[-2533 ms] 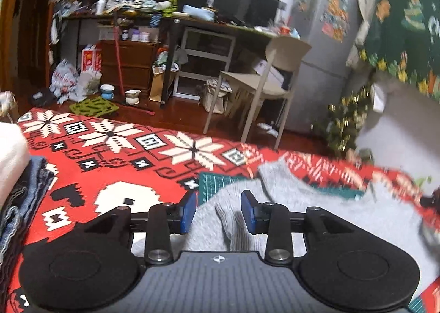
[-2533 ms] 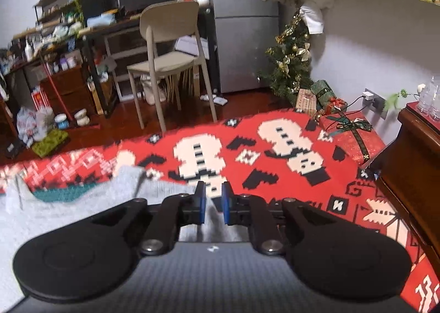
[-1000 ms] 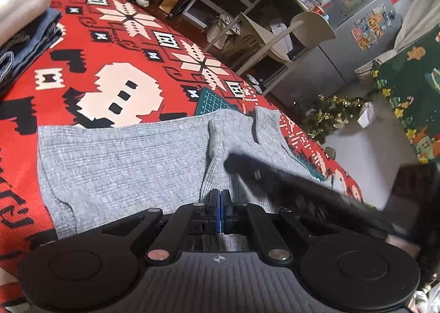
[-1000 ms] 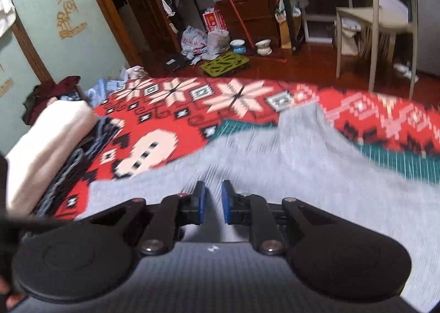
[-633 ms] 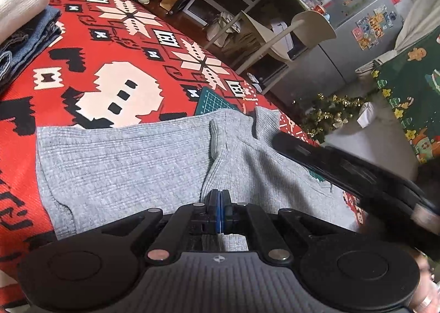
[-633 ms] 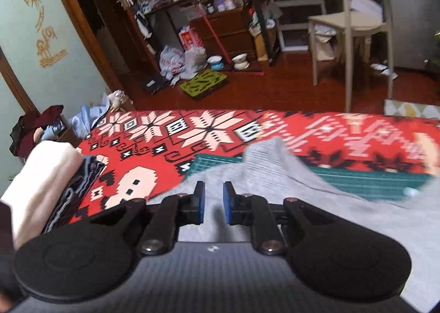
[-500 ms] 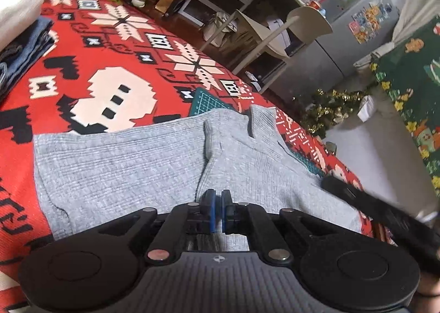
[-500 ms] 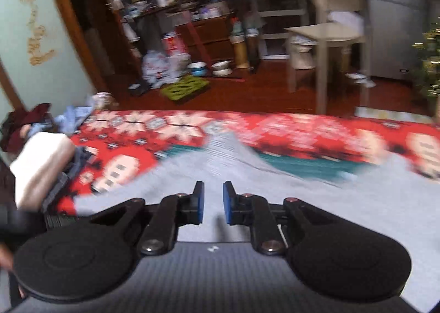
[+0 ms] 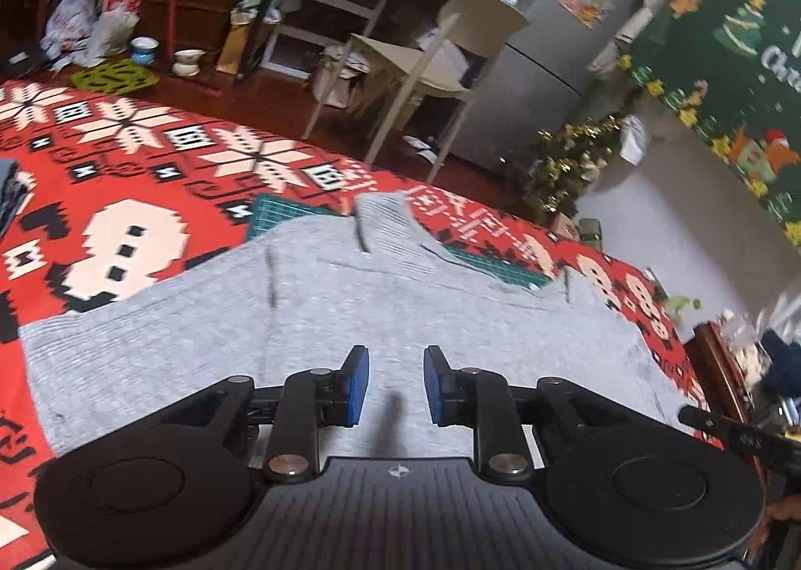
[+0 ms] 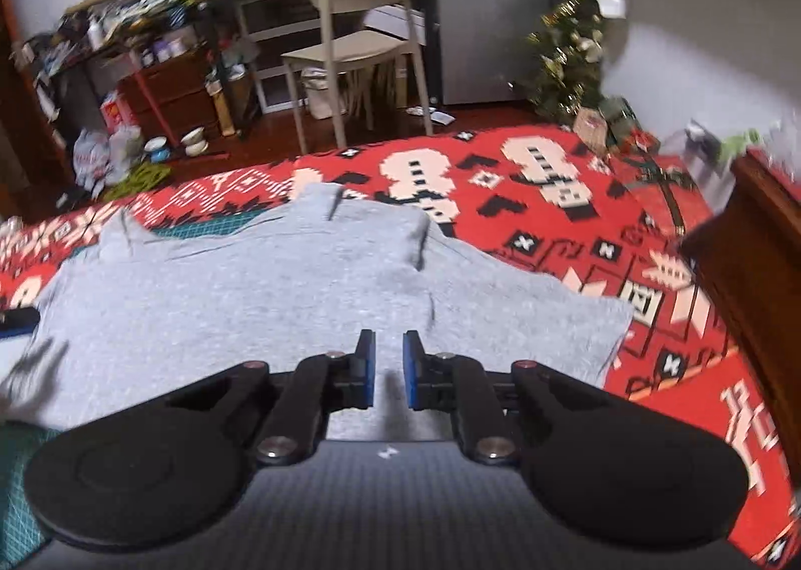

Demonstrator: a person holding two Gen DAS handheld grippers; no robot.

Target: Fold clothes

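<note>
A grey knit sweater (image 9: pixel 320 315) lies spread flat on the red patterned blanket (image 9: pixel 125 154), collar at the far side, with both sleeves folded in over the body. My left gripper (image 9: pixel 393 382) hovers open over its near middle, nothing between the blue pads. In the right wrist view the same sweater (image 10: pixel 240 290) fills the middle. My right gripper (image 10: pixel 388 367) hangs above its near hem with a narrow gap between the pads, holding nothing. A dark tip of the right gripper (image 9: pixel 736 432) shows at the right edge of the left wrist view.
A green cutting mat (image 9: pixel 285 212) peeks out from under the sweater. Folded dark clothes (image 9: pixel 10 192) lie at the far left. A brown wooden cabinet (image 10: pixel 751 264) stands at the right of the blanket. A beige chair (image 10: pixel 360 34) and a small Christmas tree (image 10: pixel 570 49) stand beyond.
My left gripper opened and let go of the sweater, then drew back over its middle. The right gripper swung from the left side to the right; the sleeve now lies folded over the body.
</note>
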